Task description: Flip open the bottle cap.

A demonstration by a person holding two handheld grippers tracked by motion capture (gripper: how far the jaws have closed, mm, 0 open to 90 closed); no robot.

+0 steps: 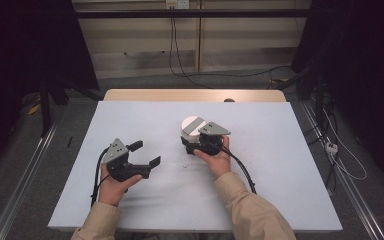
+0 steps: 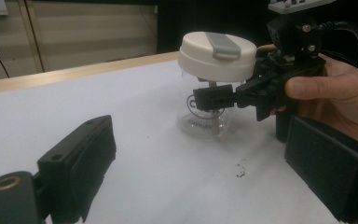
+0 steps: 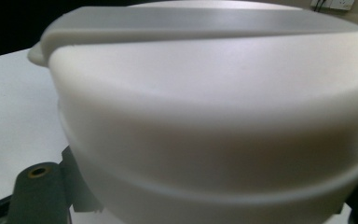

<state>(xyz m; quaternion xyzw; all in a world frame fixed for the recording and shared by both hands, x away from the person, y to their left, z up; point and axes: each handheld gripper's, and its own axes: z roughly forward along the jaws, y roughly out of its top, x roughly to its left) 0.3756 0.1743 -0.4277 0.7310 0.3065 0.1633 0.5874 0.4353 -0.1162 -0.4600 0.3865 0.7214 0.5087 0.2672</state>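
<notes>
Though partly blurred, cup (image 2: 205,119) print "CUPRISM"

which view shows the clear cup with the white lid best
The left gripper view: the whole cup stands upright, clamped by the right gripper. The high view shows mainly its lid; the right gripper view, a blurred close-up.

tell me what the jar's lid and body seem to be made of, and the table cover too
Round cream lid with grey flip tab: looks like matte moulded plastic, opaque with soft sheen. Clear cup body under it: see-through and glossy, plastic or glass, hard to tell. White table cover: flat, dull, non-reflective, probably a foam or coated board. The right claw is shut on the body.
</notes>
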